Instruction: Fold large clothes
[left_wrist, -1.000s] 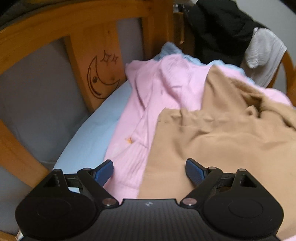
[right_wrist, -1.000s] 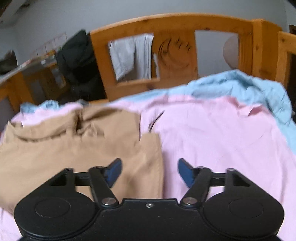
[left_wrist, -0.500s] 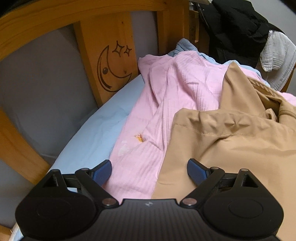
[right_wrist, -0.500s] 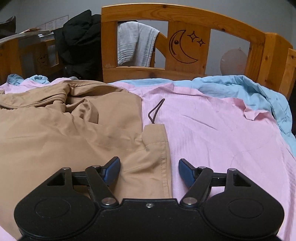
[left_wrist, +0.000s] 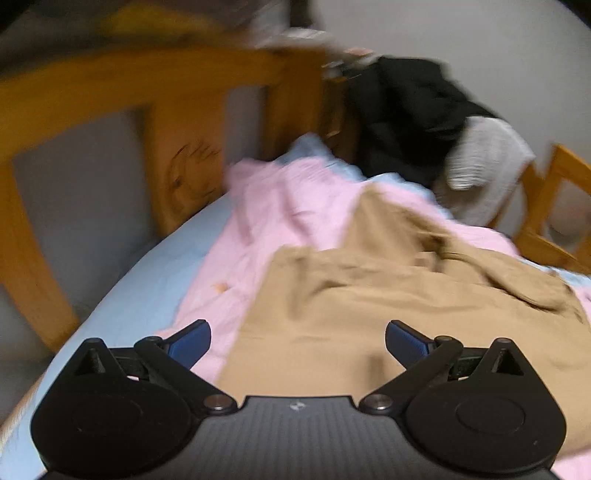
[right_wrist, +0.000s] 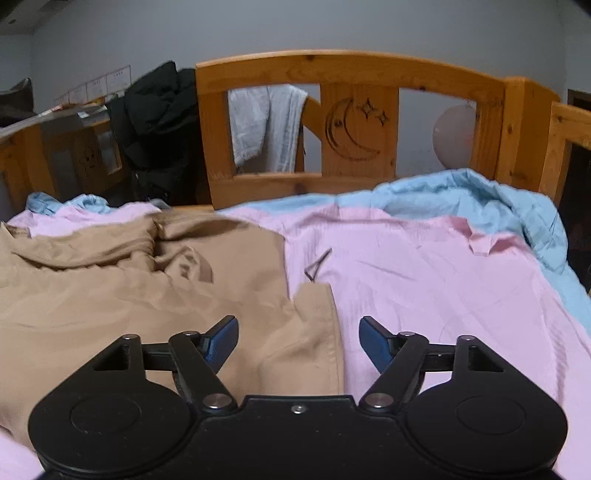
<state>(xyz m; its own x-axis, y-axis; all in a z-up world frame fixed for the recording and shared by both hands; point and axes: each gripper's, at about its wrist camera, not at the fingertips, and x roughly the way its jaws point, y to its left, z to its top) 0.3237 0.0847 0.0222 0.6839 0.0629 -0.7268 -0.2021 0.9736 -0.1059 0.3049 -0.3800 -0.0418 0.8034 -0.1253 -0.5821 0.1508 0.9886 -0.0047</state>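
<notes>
One tan garment (right_wrist: 122, 295) lies spread on the bed, on top of one pink cover (right_wrist: 424, 280); its collar end is bunched toward the headboard and its straight hem edge (right_wrist: 332, 332) runs toward the near side, so its long axis seems to run across the bed, though folds hide the full outline. A thin dark cord loop (right_wrist: 317, 264) lies on the pink cover just beyond the hem corner. Two grippers are in use. The left gripper (left_wrist: 297, 341) hangs above the tan garment's other edge where it meets the pink cover (left_wrist: 266, 221); its jaws are very wide and opening, with nothing pinched between the blue pads (left_wrist: 190, 341). The right gripper (right_wrist: 297, 339) hangs over the hem corner; its jaws are moderately wide and opening, cloth lies below the gap, and the pads (right_wrist: 221, 338) press on nothing. One light blue sheet (right_wrist: 491, 199) shows beyond and beside the pink cover. One wooden headboard (right_wrist: 354, 70) carries one carved moon with two stars (right_wrist: 351, 129). One black garment (right_wrist: 159, 122) and one grey-white cloth (right_wrist: 266, 122) hang behind it. The left view is blurred; fine detail there is unreadable.
</notes>
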